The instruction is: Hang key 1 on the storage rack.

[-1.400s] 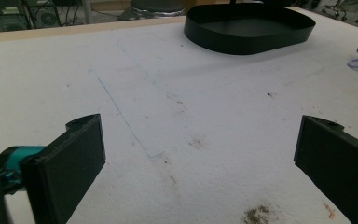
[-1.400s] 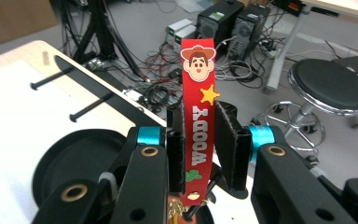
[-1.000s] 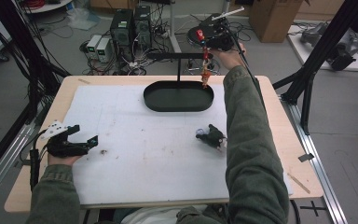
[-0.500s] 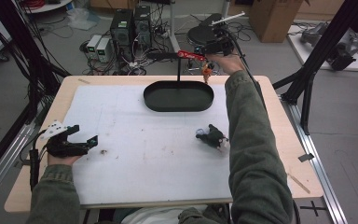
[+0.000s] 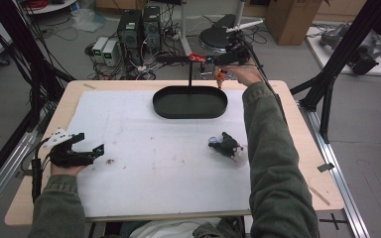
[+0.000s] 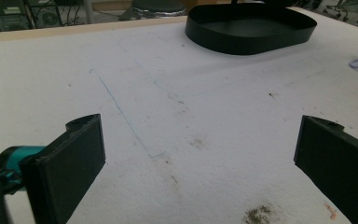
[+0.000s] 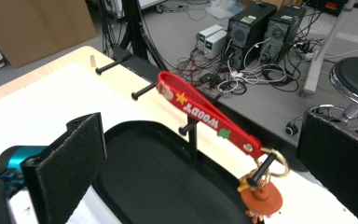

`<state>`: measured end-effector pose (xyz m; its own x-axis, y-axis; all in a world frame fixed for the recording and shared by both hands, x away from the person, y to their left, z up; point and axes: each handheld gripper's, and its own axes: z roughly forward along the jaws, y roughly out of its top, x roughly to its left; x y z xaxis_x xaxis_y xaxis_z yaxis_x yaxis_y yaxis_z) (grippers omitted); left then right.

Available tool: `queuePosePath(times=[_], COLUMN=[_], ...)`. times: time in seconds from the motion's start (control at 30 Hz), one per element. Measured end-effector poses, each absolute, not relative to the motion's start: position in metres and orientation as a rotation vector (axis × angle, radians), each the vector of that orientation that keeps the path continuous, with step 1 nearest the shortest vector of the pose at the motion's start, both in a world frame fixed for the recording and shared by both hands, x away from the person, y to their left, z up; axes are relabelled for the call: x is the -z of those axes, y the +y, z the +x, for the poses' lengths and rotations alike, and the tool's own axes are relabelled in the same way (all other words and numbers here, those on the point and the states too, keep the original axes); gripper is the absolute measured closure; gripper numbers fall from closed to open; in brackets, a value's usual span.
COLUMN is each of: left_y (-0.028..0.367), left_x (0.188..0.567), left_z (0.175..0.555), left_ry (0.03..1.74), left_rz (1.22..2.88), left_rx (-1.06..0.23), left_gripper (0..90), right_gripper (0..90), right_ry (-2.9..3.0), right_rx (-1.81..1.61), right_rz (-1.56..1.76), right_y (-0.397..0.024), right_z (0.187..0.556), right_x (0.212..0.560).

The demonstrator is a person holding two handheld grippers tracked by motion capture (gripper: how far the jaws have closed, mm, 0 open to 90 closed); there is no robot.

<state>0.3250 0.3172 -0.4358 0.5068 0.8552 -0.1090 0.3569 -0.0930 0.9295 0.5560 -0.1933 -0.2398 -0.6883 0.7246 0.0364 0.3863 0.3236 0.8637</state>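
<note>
A black stand with an oval base [image 5: 168, 106] and a post bearing a bar of pegs [image 7: 142, 90] stands at the table's far middle. A red strap keychain [image 7: 200, 114] marked WOODY lies along the pegs; its ring hooks one peg and an orange charm [image 7: 261, 199] dangles below, the charm [image 5: 221, 75] hanging over the base's right end. My right gripper [image 5: 218, 60] is open just behind the bar, its jaws wide on either side of the strap and apart from it. My left gripper [image 5: 92, 142] rests open on the white mat at near left, nothing between its jaws.
A small dark object with a bluish ring and clear wrap [image 5: 226, 146] lies on the white mat [image 5: 144, 163] right of centre. The stand's base [image 6: 249, 28] is far ahead in the left gripper view. Computers and cables sit on the floor beyond the far edge.
The keychain hung down from my right gripper a second ago, then swung level. Now it rests on the pegs and the right jaws have opened off it. The left gripper stayed still.
</note>
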Motion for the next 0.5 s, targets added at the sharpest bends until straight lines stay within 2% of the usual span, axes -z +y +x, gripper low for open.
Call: queuePosePath(times=[0.5], left_y=[0.317], left_x=[0.436], left_z=[0.325], left_ry=[1.045], left_rz=[1.684], left_rx=[-0.579], left_gripper=[2.3], right_gripper=[0.4], right_ry=[2.246], right_rx=[-1.328], right_rz=[0.981], right_y=[-0.207], right_z=[0.524], right_x=[0.258])
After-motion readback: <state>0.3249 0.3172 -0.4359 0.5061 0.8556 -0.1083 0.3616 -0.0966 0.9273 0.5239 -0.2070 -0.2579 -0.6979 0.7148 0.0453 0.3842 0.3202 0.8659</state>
